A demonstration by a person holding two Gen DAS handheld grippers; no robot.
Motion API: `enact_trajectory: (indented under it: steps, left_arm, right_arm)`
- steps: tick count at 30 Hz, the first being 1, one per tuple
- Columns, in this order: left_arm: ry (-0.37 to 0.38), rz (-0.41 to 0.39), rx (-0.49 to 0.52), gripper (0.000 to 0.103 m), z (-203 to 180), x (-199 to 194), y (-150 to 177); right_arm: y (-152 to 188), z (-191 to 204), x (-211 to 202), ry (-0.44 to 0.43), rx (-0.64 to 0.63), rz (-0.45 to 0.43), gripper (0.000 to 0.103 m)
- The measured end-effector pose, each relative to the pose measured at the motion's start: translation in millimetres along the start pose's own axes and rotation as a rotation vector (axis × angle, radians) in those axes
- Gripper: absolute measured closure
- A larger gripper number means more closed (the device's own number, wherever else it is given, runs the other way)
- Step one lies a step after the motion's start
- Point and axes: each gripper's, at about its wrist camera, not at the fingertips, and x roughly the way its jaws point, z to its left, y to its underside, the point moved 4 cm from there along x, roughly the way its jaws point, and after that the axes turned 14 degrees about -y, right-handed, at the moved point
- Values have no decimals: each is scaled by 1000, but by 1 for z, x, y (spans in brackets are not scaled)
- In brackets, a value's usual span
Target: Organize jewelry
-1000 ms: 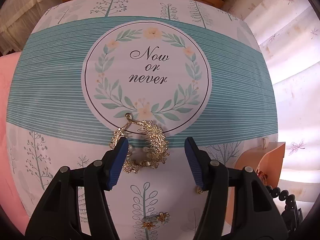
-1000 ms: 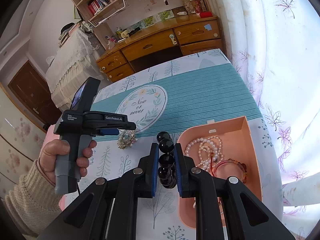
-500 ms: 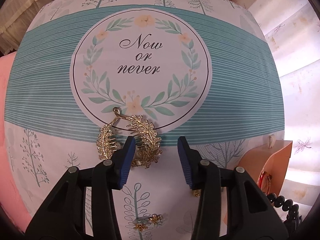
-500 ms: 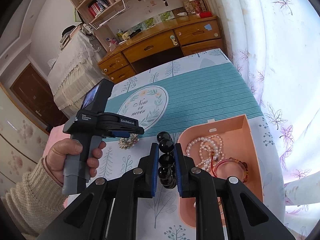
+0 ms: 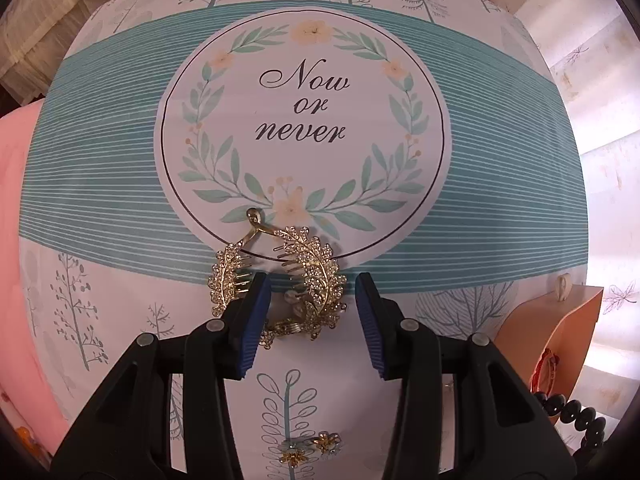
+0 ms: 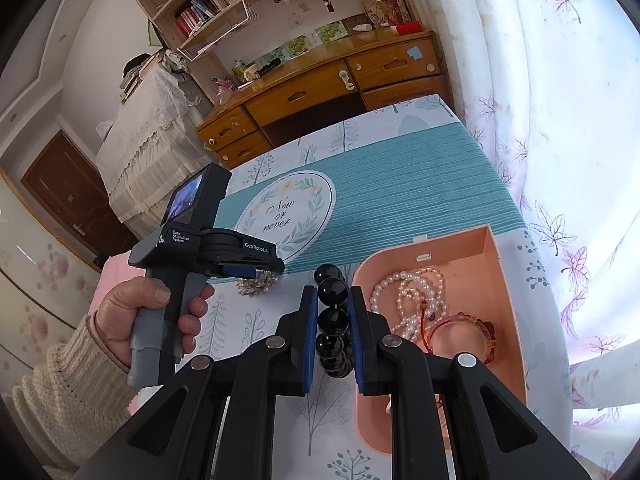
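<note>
A gold leaf-shaped hair clip (image 5: 308, 280) with rhinestones lies on the printed tablecloth. My left gripper (image 5: 313, 294) is open, its jaws either side of the clip's right leaf, low over the cloth. The clip also shows in the right wrist view (image 6: 256, 282) under the left gripper (image 6: 250, 268). My right gripper (image 6: 332, 300) is shut on a black bead bracelet (image 6: 333, 320), held just left of the pink jewelry box (image 6: 508, 280). The box holds a pearl necklace (image 6: 408, 292) and a red cord bracelet (image 6: 460, 332).
Small flower earrings (image 5: 310, 446) lie on the cloth near the table's front edge, below the left gripper. The pink box (image 5: 560, 336) is at the right. A wooden desk (image 6: 320, 88) stands beyond the table's far edge. Curtains (image 6: 560, 120) hang on the right.
The left gripper has moved forward and lower onto the gold clip, and its jaws have narrowed around the right leaf. The right gripper has held still with the black bracelet.
</note>
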Motion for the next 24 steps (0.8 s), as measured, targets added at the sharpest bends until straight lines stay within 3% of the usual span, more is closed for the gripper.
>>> enact_trajectory:
  steps: [8, 11, 16, 24]
  left_arm:
    - [-37, -29, 26, 64, -12, 3, -2]
    - [-41, -40, 33, 76, -15, 2, -3]
    - [-52, -48, 47, 78, -14, -2, 0]
    - [2, -167, 167, 78, -26, -59, 34]
  right_arm:
    - [2, 4, 0, 1, 0, 3, 89]
    - [2, 4, 0, 2, 0, 3, 88]
    - [3, 5, -1, 0, -2, -3, 88]
    - [-2, 8, -25, 11, -14, -55, 89]
